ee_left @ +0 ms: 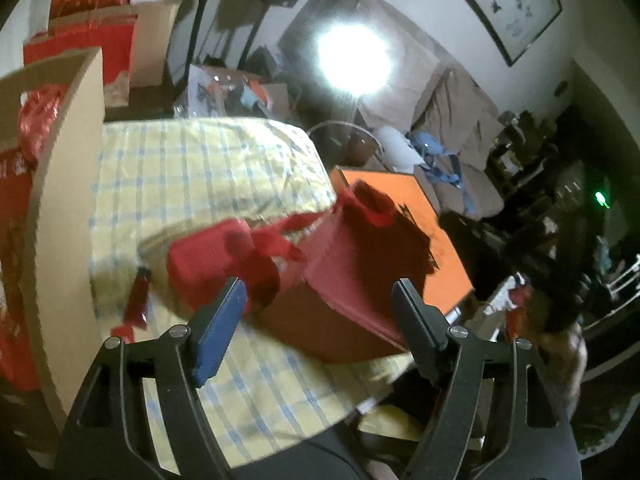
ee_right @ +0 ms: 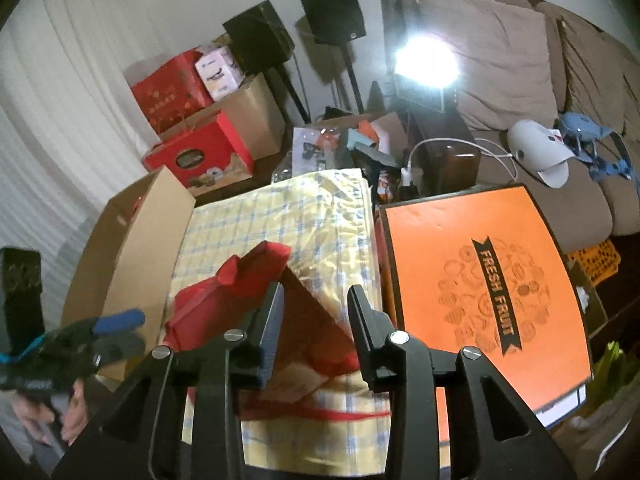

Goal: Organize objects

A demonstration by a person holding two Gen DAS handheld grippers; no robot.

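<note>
Brown corrugated cardboard, an open carton [ee_right: 132, 252], stood at the far left, touching the left edge of the yellow checked cloth [ee_right: 280, 220] that covered the table. My left gripper [ee_left: 320, 308] hovered over the cloth with its fingers spread wide and nothing between them; in the right wrist view it appeared low beside the carton's near corner. On the cloth, right of the carton, lay the red cardboard gift box with its red ribbon [ee_right: 256, 292], tilted, its flaps open. My right gripper [ee_right: 316, 320] had its fingers parted around a brown inner panel of that box; I could not tell whether either pad touched it. Right of the cloth, just beside its edge, lay the flat orange "FRESH FRUIT" box [ee_right: 480, 280].
</note>
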